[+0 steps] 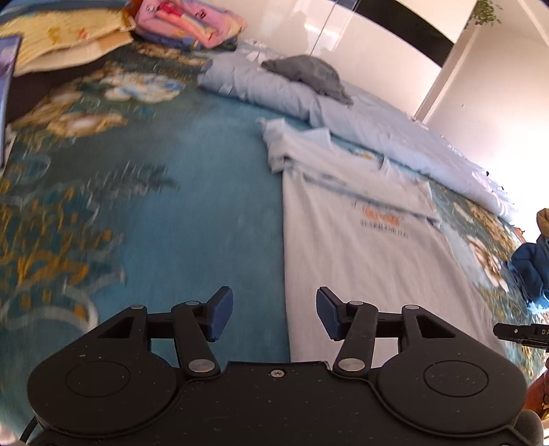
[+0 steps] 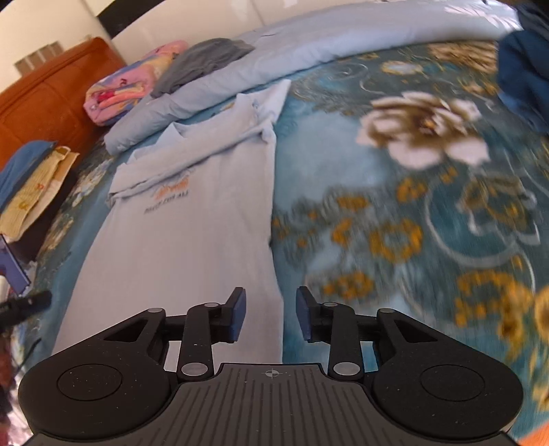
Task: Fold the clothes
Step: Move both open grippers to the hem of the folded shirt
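Observation:
A pale blue polo shirt (image 1: 360, 240) with an orange logo lies flat on the teal flowered bedspread (image 1: 192, 212), both long sides folded in, collar at the far end. It also shows in the right wrist view (image 2: 192, 226). My left gripper (image 1: 273, 314) is open and empty, over the shirt's left edge near the hem. My right gripper (image 2: 271, 317) is open and empty, over the shirt's right edge near the hem. The tip of the other gripper shows at the right edge of the left wrist view (image 1: 521, 332).
A rolled pale blue duvet (image 1: 343, 113) with a grey garment (image 1: 308, 73) on it lies beyond the shirt. Folded pink bedding (image 1: 192, 20) and yellow bedding (image 1: 65, 37) lie at the far side. A dark blue garment (image 2: 525, 72) lies at the right. An orange headboard (image 2: 44, 99) stands behind.

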### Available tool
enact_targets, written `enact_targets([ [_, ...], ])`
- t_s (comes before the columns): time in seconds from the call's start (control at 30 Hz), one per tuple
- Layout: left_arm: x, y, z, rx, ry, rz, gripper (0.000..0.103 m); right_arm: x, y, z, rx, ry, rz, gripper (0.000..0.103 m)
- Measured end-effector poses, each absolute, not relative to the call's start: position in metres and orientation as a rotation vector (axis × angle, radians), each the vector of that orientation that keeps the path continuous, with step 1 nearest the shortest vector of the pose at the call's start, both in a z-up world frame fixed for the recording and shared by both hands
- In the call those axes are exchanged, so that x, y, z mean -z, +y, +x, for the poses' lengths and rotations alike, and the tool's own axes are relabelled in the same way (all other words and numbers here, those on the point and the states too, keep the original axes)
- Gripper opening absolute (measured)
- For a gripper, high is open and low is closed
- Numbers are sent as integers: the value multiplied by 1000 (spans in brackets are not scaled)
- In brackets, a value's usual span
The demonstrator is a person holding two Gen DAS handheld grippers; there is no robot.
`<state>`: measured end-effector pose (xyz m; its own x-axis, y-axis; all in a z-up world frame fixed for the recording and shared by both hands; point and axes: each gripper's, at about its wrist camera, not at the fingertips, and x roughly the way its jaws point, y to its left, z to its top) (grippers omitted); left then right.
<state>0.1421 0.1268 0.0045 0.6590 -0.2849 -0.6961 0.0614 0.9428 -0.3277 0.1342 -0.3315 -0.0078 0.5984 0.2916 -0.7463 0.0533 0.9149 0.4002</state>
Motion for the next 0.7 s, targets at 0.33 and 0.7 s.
enact_targets([
  [0.33,6,115,108,216,882,-277,53,18,-324,101,-161,923,454,31],
  [0.7,9,99,99,290,928,-265,53,24,-331,91,-166,913,519,30],
])
